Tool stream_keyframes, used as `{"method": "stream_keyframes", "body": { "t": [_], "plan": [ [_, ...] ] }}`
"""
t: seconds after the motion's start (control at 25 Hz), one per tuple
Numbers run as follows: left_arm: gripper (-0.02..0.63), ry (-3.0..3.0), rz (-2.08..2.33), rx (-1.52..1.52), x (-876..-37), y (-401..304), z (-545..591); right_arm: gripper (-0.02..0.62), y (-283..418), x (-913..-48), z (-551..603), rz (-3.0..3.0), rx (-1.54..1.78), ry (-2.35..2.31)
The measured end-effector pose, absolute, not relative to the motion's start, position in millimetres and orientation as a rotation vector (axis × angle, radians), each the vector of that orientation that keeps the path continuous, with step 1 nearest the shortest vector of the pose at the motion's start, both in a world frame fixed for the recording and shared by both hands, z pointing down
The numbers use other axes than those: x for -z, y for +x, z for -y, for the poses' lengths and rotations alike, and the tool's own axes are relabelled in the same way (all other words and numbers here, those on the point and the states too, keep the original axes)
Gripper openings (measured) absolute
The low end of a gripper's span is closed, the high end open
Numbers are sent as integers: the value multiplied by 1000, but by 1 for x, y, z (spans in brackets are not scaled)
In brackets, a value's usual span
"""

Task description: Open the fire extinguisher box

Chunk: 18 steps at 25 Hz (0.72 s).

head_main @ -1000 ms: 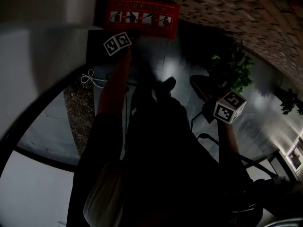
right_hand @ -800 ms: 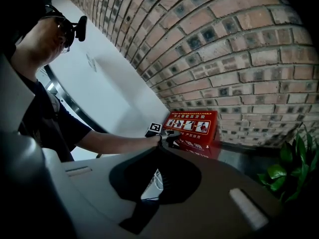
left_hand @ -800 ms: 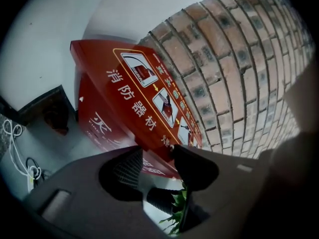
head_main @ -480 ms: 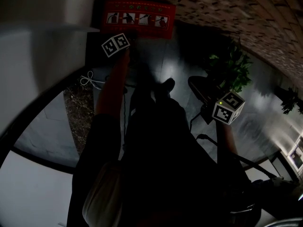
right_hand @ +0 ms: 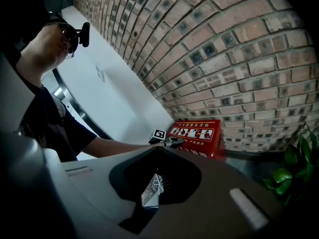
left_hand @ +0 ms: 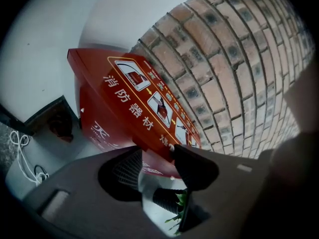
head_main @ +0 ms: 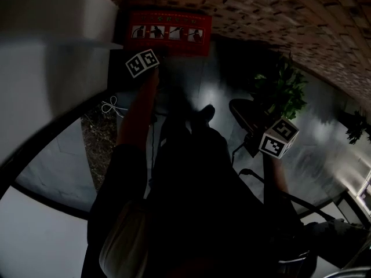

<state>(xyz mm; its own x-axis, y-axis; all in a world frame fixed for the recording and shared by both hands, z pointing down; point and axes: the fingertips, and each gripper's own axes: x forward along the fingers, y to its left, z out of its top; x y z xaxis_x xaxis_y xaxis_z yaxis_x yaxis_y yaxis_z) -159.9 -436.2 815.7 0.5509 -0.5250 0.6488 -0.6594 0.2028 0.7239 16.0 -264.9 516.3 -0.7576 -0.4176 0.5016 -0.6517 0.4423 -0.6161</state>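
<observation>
Left gripper [left_hand: 158, 158]: jaws apart, at the lid edge of the fire extinguisher box [left_hand: 119, 103]
Right gripper [right_hand: 152, 190]: jaws narrow, holding nothing

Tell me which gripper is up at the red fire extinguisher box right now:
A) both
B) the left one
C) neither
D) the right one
B: the left gripper has its jaws apart at the lid edge of the red fire extinguisher box, while the right gripper hangs back, well short of the box, near the plant.

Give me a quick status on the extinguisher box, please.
Left gripper open at fire extinguisher box edge. Right gripper shut, empty, away. Box not visibly opened. Plant off aside.
</observation>
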Motion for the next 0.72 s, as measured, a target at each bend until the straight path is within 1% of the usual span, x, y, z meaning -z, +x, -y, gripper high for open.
{"method": "stream_keyframes", "body": {
  "t": [0.72],
  "plan": [
    [202,1429,1102,-202,-785,-160,442,2,18,-475,282,2508,-1096,970]
  ]
}}
